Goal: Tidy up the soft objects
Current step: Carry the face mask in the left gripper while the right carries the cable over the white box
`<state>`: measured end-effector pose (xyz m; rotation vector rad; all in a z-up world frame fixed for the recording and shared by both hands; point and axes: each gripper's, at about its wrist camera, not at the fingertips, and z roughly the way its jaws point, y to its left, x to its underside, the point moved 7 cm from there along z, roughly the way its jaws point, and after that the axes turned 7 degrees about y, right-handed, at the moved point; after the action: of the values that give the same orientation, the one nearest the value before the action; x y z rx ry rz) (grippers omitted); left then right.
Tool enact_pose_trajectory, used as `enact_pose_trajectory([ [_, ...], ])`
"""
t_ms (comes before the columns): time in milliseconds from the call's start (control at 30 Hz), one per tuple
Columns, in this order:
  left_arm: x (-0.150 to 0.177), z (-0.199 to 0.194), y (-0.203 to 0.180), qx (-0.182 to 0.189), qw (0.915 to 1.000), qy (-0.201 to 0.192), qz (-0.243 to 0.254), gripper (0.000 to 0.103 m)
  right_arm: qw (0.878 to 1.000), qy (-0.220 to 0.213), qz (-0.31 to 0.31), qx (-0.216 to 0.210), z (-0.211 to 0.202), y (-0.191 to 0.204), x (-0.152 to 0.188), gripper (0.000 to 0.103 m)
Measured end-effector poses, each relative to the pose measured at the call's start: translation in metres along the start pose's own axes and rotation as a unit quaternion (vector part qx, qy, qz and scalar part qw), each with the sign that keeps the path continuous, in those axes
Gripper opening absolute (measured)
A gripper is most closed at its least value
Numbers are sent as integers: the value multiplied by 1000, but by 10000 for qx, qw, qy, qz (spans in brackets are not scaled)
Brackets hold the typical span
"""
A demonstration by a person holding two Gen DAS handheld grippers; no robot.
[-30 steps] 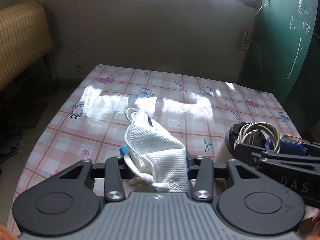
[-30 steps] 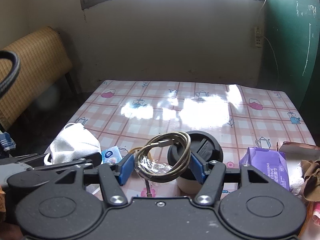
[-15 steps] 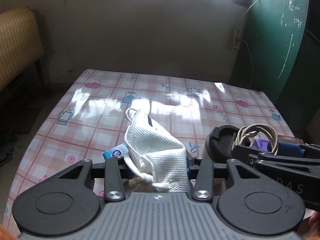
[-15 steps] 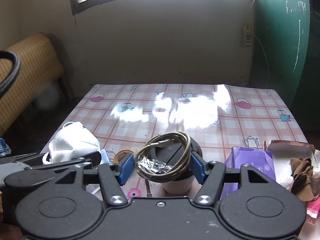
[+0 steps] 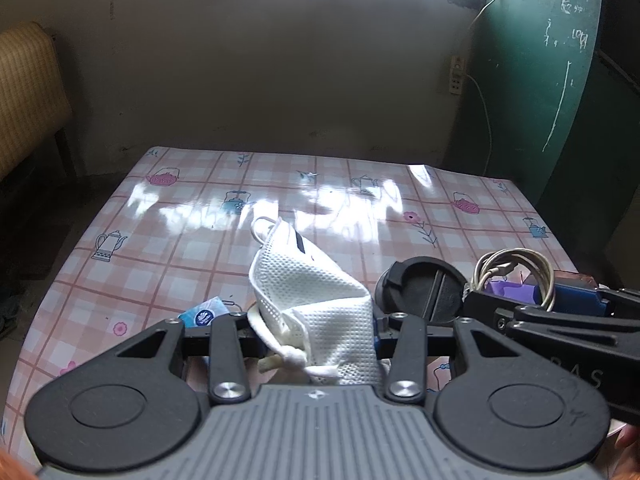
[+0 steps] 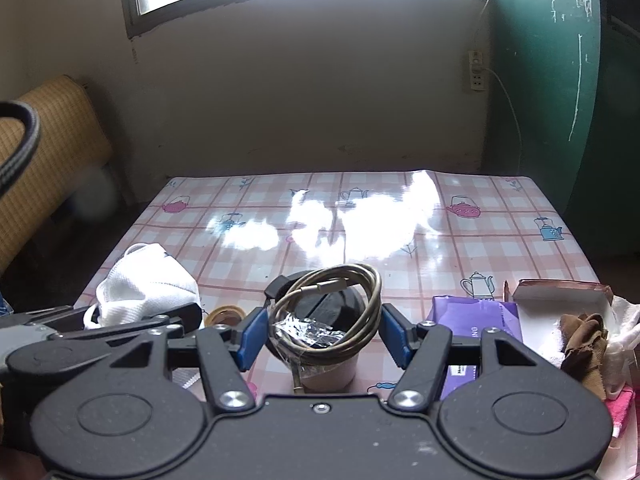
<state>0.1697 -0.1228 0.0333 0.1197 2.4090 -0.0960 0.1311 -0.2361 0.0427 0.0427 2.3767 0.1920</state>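
Nearest, the left gripper (image 5: 316, 332) is closed on a white mesh face mask (image 5: 308, 292): its knotted ear loops bunch between the fingers, and its long axis runs away and up-left toward the far side of the table (image 5: 192, 216), nose strip at the far tip. Just right, the right gripper (image 6: 324, 338) pinches a coiled cable (image 6: 332, 304), fingers narrowed on the coil's flanks. Directly beneath the coil stands a black-lidded cup (image 6: 328, 364). Farther right lie a purple wipes pack (image 6: 476, 316) and a brown cloth (image 6: 580, 340). Both loads look lifted; setting them down likely comes next, the left hand nearer the open tabletop.
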Motion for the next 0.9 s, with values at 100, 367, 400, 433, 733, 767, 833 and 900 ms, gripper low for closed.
enact_pose_trajectory([
  [100, -1, 1, -4, 35, 10000, -8, 33, 44, 10000, -2, 29, 28, -2, -5, 0, 73],
  [367, -2, 3, -17, 124, 9998, -8, 139, 44, 9998, -19, 97, 144, -6, -15, -1, 73],
  [400, -2, 3, -19, 131, 9998, -10, 154, 44, 9998, -19, 105, 158, -6, -17, -1, 73],
  [433, -2, 3, -21, 148, 9997, -4, 170, 44, 9998, -24, 116, 172, -6, -19, -1, 73],
  [733, -3, 3, -37, 318, 9991, 14, 294, 44, 9994, -41, 223, 257, -10, -42, -2, 73],
  [767, -3, 3, -39, 322, 9990, 16, 312, 44, 9993, -42, 239, 269, -11, -43, -2, 73],
  [833, -3, 4, -43, 341, 9988, 17, 343, 44, 9992, -44, 267, 301, -11, -47, -3, 73],
  [900, -3, 5, -46, 366, 9986, 18, 374, 44, 9991, -50, 289, 315, -11, -50, -3, 73],
])
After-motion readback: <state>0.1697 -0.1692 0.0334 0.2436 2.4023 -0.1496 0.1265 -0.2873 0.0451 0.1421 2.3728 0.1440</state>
